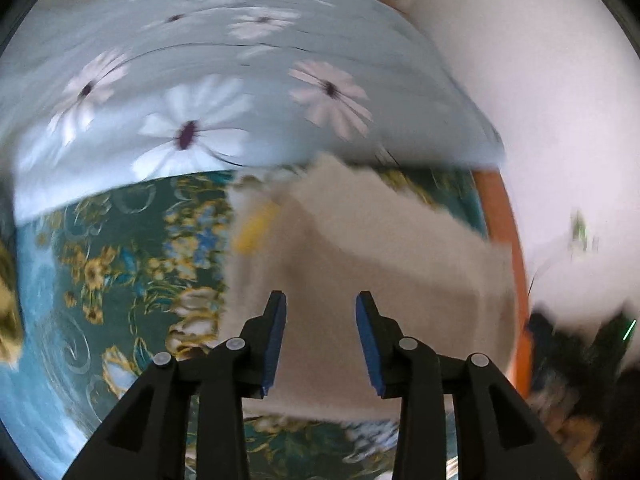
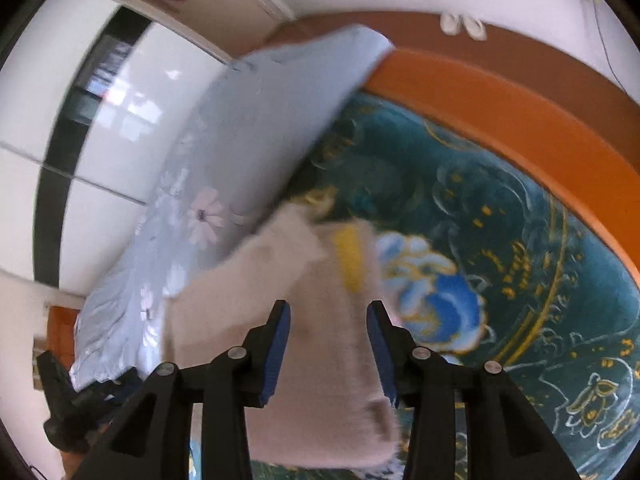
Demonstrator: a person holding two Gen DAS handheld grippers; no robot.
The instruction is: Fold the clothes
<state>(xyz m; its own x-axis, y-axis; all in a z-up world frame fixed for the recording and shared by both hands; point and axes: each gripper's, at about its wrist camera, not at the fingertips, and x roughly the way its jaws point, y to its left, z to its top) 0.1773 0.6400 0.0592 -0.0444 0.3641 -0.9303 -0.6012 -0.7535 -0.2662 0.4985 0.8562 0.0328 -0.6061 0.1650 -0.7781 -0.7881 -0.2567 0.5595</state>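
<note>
A beige fuzzy garment with a yellow patch lies on a green flowered bedspread. It looks folded into a rough rectangle, though both views are blurred. My left gripper is open and empty, hovering over the garment's near part. In the right wrist view the same garment lies under my right gripper, which is also open and empty, its jaws apart above the cloth. The yellow patch shows near the garment's far end.
A pale blue quilt with white daisies lies bunched along the far side of the bed; it also shows in the right wrist view. An orange wooden bed frame edges the bed. The other gripper shows dark at right.
</note>
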